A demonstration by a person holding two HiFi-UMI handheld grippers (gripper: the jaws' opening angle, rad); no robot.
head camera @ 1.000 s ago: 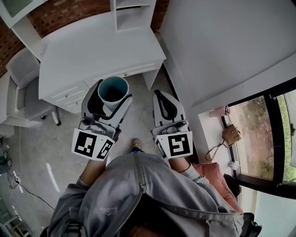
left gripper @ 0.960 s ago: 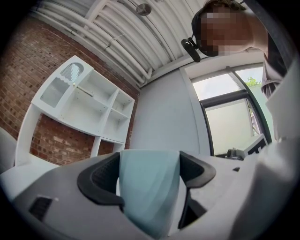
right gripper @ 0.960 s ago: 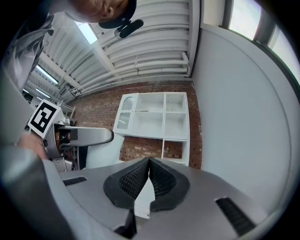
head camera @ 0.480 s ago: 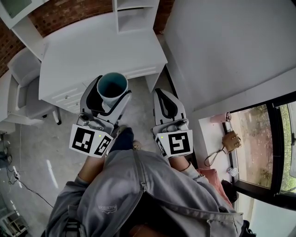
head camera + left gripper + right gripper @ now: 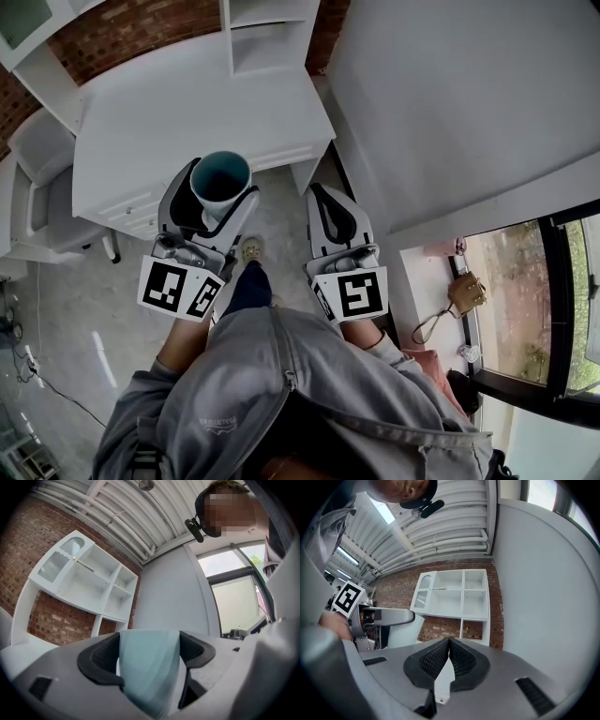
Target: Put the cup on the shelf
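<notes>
A pale teal cup (image 5: 221, 178) stands upright between the jaws of my left gripper (image 5: 211, 192), which is shut on it; in the left gripper view the cup (image 5: 150, 665) fills the space between the black pads. My right gripper (image 5: 328, 202) is shut and holds nothing, its ribbed pads (image 5: 461, 660) pressed together. The white shelf unit (image 5: 454, 595) hangs on the brick wall ahead, above the white desk (image 5: 187, 103). Its open compartments (image 5: 89, 581) show up and to the left in the left gripper view.
A grey chair (image 5: 47, 187) stands at the desk's left end. A large white wall panel (image 5: 469, 103) rises on the right. By the window at the lower right a brown handbag (image 5: 464, 292) lies on a sill. The person's foot (image 5: 251, 249) steps on the grey floor.
Both grippers and the cup have moved forward toward the desk. The desk and shelf now sit closer, and the person's foot has stepped ahead.
</notes>
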